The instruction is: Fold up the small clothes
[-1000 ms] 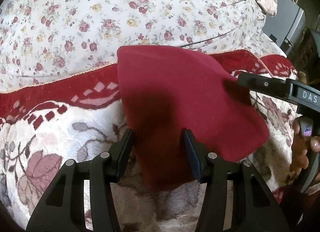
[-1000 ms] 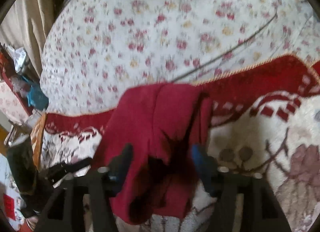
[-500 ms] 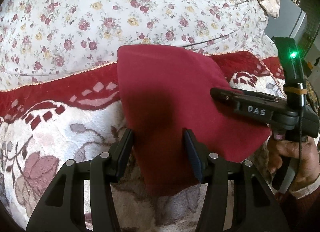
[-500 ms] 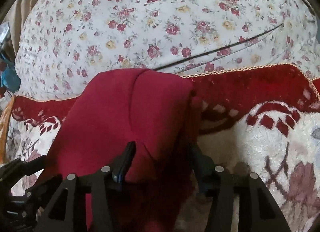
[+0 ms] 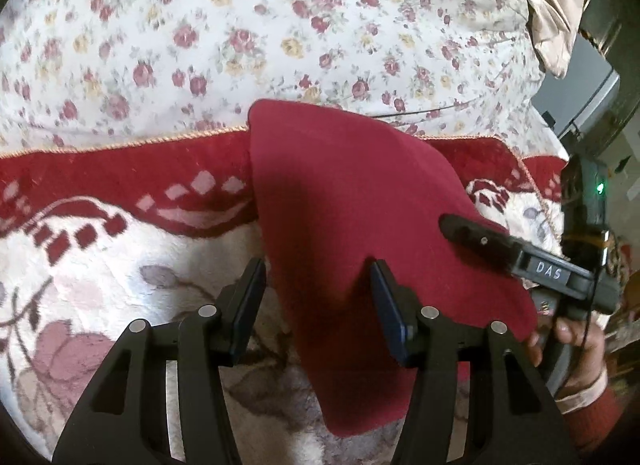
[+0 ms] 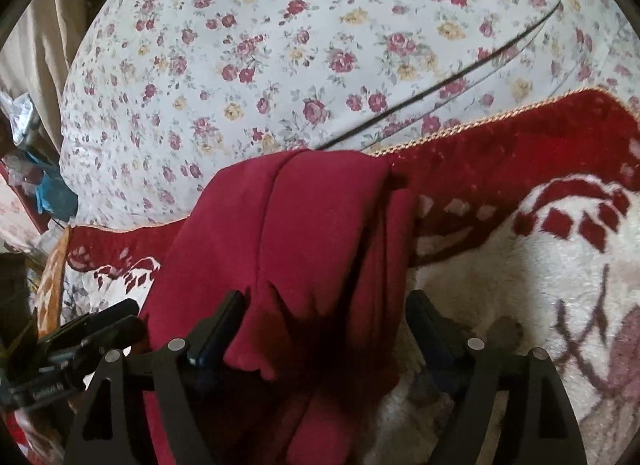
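— Where was the garment lying when you looked?

— The dark red garment (image 5: 348,201) lay folded on the plush blanket (image 5: 120,249), its far end reaching over the blanket's red border onto the flowered sheet (image 5: 200,25). A black cord (image 6: 440,85) ran across that sheet beyond it.

— And your left tongs?

— My left gripper (image 5: 316,301) stood with its fingers well apart, gripping nothing. The near part of the cloth lay in the gap between them, closer to the right-hand finger (image 5: 390,313); the other finger sat over bare blanket just beside the cloth's edge.

— The right one?

— My right gripper (image 6: 320,329) was also spread wide, straddling the garment (image 6: 304,245). A fold of the cloth bulged up between the fingers and draped against the left-hand finger (image 6: 218,329); the other finger stood at the garment's right edge, over the white pile. Whether the pads actually pressed the fabric I couldn't tell, but the jaws weren't closed on it.

— Could each camera see the other tool?

— Yes. From the left wrist, the right tool's finger (image 5: 476,239) reached over the cloth's right side, with my hand (image 5: 568,341) behind it. From the right wrist, the left tool sat at the lower left, beside the garment.
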Tool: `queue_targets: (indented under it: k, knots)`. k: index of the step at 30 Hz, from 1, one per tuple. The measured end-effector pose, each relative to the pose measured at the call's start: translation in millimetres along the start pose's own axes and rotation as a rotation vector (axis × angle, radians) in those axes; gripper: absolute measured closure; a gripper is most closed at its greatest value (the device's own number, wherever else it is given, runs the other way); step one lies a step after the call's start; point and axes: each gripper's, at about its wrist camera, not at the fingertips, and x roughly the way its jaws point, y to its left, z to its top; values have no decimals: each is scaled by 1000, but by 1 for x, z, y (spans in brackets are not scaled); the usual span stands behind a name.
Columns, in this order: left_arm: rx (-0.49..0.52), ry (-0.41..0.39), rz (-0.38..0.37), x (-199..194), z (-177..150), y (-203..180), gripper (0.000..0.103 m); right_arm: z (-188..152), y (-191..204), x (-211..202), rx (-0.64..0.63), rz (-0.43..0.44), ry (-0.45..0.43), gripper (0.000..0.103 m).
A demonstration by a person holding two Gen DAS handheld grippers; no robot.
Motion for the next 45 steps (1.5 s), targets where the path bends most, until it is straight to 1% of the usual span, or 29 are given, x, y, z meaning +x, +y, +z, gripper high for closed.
queue_targets:
  k: [2,5,8,9,10,12,15,16,18,19,20,22,23,24,25,26,27,29,30,33,35,36,40,43,45]
  knots:
    - [-9,-5,-14,2,1,1,41,0,-3,5,10,29,4,22]
    - [-17,-8,-50,8,3,4,41,0,-8,9,30,65,5,18]
    - [-29,-4,-82,16,6,6,35,2,-15,15,61,89,20,17]
    - [-29,-2,-91,19,8,5,34,3,-18,18,74,100,24,16]
    - [-26,0,-94,21,9,5,34,4,-20,21,82,108,28,15]
    - [-14,5,-95,26,11,2,28,5,-23,25,92,122,31,14]
    - [-9,13,-100,33,13,1,25,8,-21,30,86,134,29,13]
    - [-10,15,-103,35,14,2,25,9,-20,31,80,138,31,11]
    - [-15,20,-112,38,15,4,25,9,-17,34,63,147,32,11]
    - [-20,24,-118,39,15,5,25,9,-16,34,55,151,28,13]
    - [-21,25,-120,39,15,5,25,9,-16,34,55,156,24,21]
    - [-17,22,-118,39,16,4,29,9,-16,33,58,159,14,29]
    - [-13,20,-120,39,15,4,36,9,-16,32,58,156,10,35]
    - [-9,13,-119,37,16,4,41,9,-16,31,58,156,8,37]
    - [-10,8,-119,35,16,3,44,9,-15,28,55,154,4,42]
    - [-11,1,-118,32,15,2,50,9,-14,26,54,153,3,46]
    - [-7,-6,-114,28,15,1,54,10,-12,24,54,154,3,48]
    - [6,-17,-106,19,13,-2,60,12,-9,18,56,163,1,53]
    - [11,-22,-106,13,12,-3,62,13,-8,14,62,172,0,54]
    - [9,-33,-123,-11,6,-3,64,15,1,-1,72,218,-8,59]
    - [14,-39,-115,-32,-2,-4,64,13,11,-10,69,239,4,59]
    - [20,-41,-109,-41,-6,-4,64,12,17,-14,66,237,18,59]
    - [38,-25,-56,-83,-32,2,64,-6,46,-28,41,263,78,60]
    - [26,-15,-16,-99,-56,13,64,-31,70,-31,10,287,117,60]
    - [26,-12,22,-101,-72,19,64,-48,85,-26,-31,267,126,57]
